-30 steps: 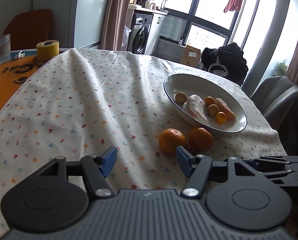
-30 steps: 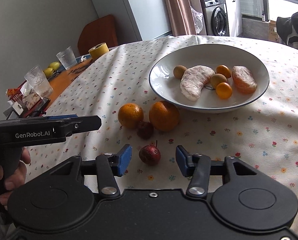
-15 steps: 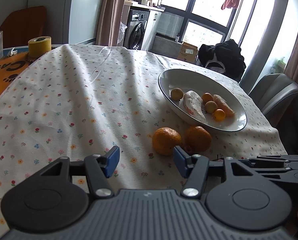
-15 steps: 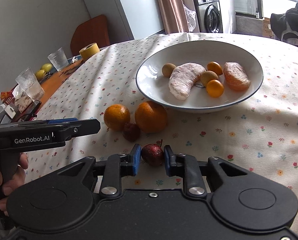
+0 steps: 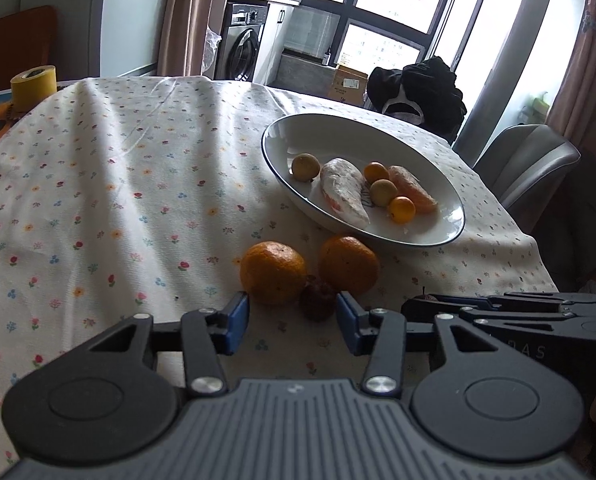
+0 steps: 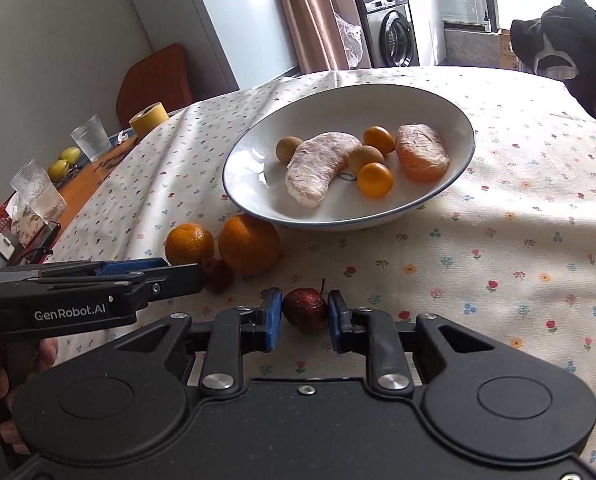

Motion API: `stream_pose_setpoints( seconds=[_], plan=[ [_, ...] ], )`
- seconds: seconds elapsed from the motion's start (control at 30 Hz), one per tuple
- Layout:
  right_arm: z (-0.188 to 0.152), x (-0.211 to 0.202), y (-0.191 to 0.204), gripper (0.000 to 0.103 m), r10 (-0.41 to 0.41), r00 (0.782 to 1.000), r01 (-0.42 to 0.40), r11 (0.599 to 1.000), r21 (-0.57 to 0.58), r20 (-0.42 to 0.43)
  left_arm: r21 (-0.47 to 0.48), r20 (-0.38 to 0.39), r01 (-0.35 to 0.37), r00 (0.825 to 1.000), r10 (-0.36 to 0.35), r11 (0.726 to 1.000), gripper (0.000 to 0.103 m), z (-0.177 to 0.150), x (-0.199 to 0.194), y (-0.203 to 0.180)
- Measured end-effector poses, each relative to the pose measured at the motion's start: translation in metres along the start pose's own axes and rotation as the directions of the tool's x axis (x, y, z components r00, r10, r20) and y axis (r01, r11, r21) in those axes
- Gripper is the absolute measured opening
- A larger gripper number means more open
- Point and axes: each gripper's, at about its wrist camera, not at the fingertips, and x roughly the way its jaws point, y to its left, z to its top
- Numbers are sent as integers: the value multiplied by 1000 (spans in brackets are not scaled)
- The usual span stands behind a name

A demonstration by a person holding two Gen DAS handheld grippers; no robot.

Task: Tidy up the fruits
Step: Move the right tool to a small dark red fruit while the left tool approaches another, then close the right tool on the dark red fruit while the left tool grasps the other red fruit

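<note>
- Right fingers [image 6: 269,320] pinch a small dark red fruit [image 6: 305,309] between their blue pads, low over the tablecloth [image 6: 498,260]; whether the fruit is clear of the cloth cannot be told.
- Right gripper [image 6: 304,322] also shows at the right edge of the left wrist view, side-on, with the fruit's stem just visible at its tips.
- Left gripper [image 5: 292,322] has its fingers spread wide with nothing between the pads; a second dark fruit [image 5: 317,297] lies on the cloth just ahead of the gap.
- That second fruit sits touching two oranges: one [image 5: 273,272] to its left, one [image 5: 348,264] to its right, seen from the left wrist.
- From the right wrist, the left gripper reaches in from the left, its tips beside the second dark fruit, a hand [image 6: 2,384] on its grip.
- Just behind the oranges stands a white bowl [image 6: 250,160] holding a pale peeled wedge [image 6: 318,172], an orange peeled wedge [image 6: 421,152], two kumquats and two brownish round fruits.
- Farther left on the table: a yellow tape roll [image 6: 149,118], two glasses and two yellow-green fruits.
</note>
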Motion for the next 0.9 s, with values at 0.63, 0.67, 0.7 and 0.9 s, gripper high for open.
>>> stream_pose_setpoints(
  seconds=[0.63, 0.67, 0.7, 0.9],
  plan=[
    [-5, -12, -24, 23, -21, 999, 19, 998, 54, 25, 29, -3, -8, 1000, 8, 1000, 21, -2, 14, -19],
    [-5, -13, -24, 23, -23, 999, 21, 998, 53, 29, 27, -1, -10, 1000, 10, 1000, 21, -2, 12, -18],
    [-5, -15, -24, 23, -23, 999, 21, 998, 50, 32, 28, 4, -14, 1000, 13, 1000, 21, -2, 10, -18],
    [-2, -24, -22, 23, -25, 998, 22, 999, 47, 55, 23, 26, -14, 1000, 13, 1000, 21, -1, -4, -18]
  ],
)
